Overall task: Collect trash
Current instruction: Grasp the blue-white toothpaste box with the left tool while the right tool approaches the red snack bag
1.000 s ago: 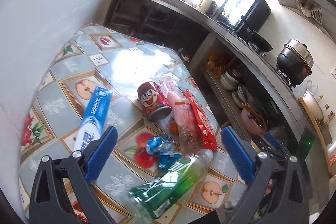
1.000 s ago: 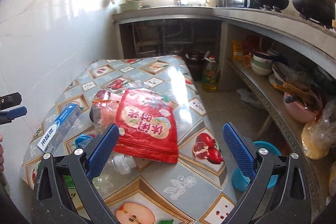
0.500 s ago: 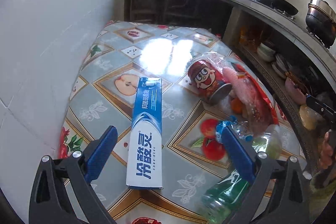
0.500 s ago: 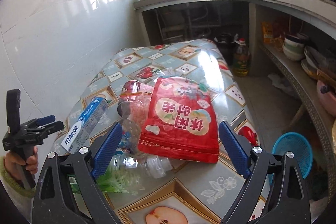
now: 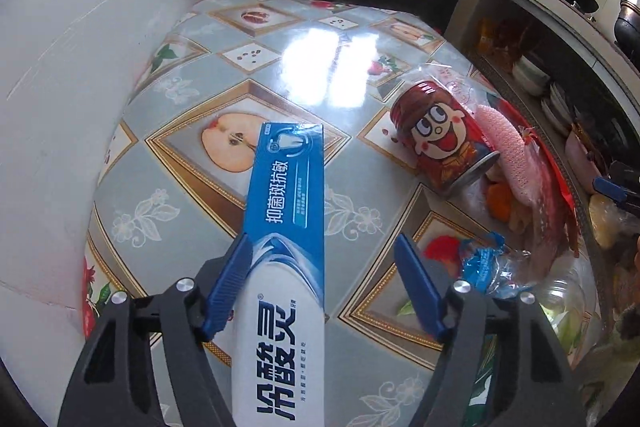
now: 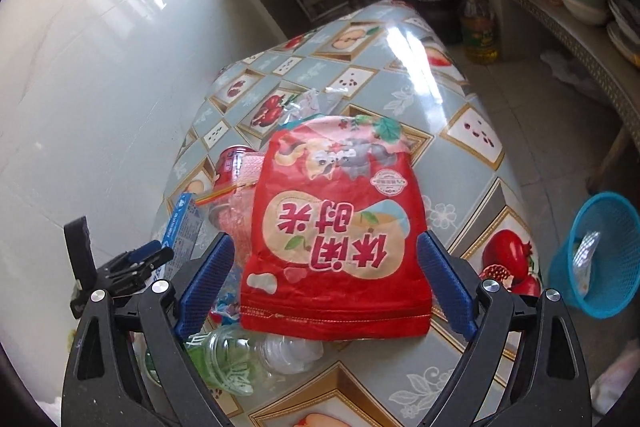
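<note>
While left gripper [image 5: 322, 287] straddles toothpaste box [image 5: 286, 227], jaws have just been closing: left pad at box edge, right pad apart, no pinch yet. Box long axis runs bottom centre to frame middle, along fingers, on table [image 5: 192, 195]. Right gripper [image 6: 326, 287] spread wide, empty, red bag [image 6: 336, 235] between pads, untouched. Basket [image 6: 596, 259] at right edge.

The far half of the table [image 5: 320, 43] in the upper frame is bare. The white wall [image 5: 80, 67] closes the left side. At right, a red can [image 5: 440, 143] and wrappers [image 5: 520, 163] crowd the edge.
</note>
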A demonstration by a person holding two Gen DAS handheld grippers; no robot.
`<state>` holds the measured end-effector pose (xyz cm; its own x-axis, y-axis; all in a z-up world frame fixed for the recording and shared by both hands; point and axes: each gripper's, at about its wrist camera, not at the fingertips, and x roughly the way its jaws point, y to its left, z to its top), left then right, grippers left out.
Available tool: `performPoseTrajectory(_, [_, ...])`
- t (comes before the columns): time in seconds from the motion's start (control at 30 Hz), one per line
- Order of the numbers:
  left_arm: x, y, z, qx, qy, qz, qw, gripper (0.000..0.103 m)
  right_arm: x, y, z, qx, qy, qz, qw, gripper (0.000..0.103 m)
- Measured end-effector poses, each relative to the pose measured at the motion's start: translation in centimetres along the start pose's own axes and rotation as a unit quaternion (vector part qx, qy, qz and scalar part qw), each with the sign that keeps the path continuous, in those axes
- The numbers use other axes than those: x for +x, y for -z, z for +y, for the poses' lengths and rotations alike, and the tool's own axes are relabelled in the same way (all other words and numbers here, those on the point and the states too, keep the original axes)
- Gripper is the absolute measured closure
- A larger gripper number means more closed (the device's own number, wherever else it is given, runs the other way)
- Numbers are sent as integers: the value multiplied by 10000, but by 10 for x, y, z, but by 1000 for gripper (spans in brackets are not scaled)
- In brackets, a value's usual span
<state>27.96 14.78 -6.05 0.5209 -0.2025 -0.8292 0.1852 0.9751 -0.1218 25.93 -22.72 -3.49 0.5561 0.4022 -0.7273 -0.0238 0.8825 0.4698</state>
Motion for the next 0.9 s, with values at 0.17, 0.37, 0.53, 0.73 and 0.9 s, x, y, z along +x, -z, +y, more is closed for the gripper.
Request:
performPoseTrajectory(0.17, [1, -2, -2, 132, -102, -8, 9999, 39, 12, 1, -25, 608, -182, 388, 9972, 15])
performPoseTrajectory(0.37, [-4, -4, 7, 4, -86, 18, 10000, 41, 8, 10, 6, -290, 208, 437, 9984, 13])
performPoseTrajectory(0.53, [-18, -2, 11, -29, -110, -156, 9998, 41, 9, 12, 41, -1191, 737, 321, 9896, 11])
performPoseTrajectory(0.73, [-8, 4, 17, -130, -32, 92, 9999, 41, 30, 17, 73, -1997, 1141, 389, 9724, 10])
performPoseTrajectory(0.9, [-2, 5, 19, -215, 44, 151, 9996, 41, 48, 22, 77, -2329, 1517, 522, 9592, 11])
